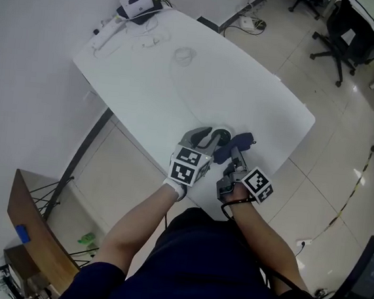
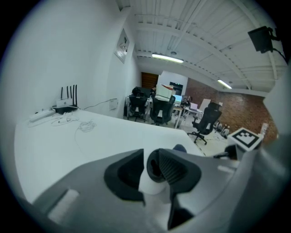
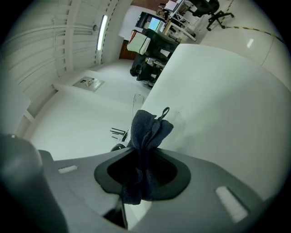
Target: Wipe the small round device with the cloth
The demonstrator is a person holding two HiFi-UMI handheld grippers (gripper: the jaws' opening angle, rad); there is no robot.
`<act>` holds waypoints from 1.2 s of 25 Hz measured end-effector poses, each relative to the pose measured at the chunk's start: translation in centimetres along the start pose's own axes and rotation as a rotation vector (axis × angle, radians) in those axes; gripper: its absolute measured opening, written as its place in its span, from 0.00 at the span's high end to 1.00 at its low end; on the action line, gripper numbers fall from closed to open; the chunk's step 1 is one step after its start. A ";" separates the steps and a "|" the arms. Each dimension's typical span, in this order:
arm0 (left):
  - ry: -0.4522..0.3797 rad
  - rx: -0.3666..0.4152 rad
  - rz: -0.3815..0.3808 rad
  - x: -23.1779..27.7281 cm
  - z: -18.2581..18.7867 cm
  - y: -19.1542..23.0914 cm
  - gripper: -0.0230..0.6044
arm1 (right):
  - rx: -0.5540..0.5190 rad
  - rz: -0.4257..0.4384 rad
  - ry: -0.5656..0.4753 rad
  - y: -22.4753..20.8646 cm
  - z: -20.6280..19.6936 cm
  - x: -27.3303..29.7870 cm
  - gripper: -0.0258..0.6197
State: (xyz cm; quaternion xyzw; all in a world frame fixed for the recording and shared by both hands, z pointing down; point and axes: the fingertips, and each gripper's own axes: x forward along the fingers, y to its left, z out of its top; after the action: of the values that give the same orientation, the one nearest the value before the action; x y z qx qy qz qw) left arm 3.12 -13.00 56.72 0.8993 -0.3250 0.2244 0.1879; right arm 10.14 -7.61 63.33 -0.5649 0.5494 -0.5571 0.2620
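Observation:
The small round device (image 2: pixel 157 175), white with a dark ribbed ring, sits clamped between the jaws of my left gripper (image 2: pixel 152 177). In the head view it shows as a dark round spot (image 1: pixel 220 136) just ahead of the left gripper (image 1: pixel 207 141), over the table's near edge. A dark blue cloth (image 3: pixel 146 132) hangs bunched from my right gripper (image 3: pixel 143 175), which is shut on it. Seen from the head, the cloth (image 1: pixel 240 144) lies right beside the device, at the tip of the right gripper (image 1: pixel 234 155). Whether cloth and device touch is unclear.
The white table (image 1: pixel 201 74) carries a router with antennas (image 1: pixel 138 4) and loose white cables (image 1: pixel 135 39) at its far corner. Office chairs (image 1: pixel 346 29) stand on the tiled floor to the right. A wooden piece (image 1: pixel 28 229) sits low on the left.

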 end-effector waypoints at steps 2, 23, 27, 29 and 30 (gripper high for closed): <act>0.002 0.000 -0.011 0.0 0.3 -0.5 0.80 | -0.007 -0.042 0.020 -1.4 -0.4 0.2 0.81; -0.175 -0.539 -0.342 -6.0 0.4 -6.5 0.67 | -0.489 0.389 0.466 8.4 1.0 -6.1 0.80; -0.232 -0.601 -0.534 -7.1 2.4 -8.6 0.56 | -0.498 0.601 0.641 11.8 -0.3 -7.7 0.80; -0.247 -0.602 -0.632 -7.7 3.2 -10.0 0.56 | -0.492 0.680 0.708 13.0 -0.6 -8.4 0.80; -0.253 -0.605 -0.680 -8.0 3.5 -10.6 0.56 | -0.485 0.709 0.737 13.4 -0.7 -8.7 0.80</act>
State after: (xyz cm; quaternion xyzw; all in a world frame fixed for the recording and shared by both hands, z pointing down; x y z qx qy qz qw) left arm 5.68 -3.06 47.61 0.8799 -0.0831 -0.0658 0.4632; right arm 7.01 -2.93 48.36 -0.1580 0.8730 -0.4531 0.0865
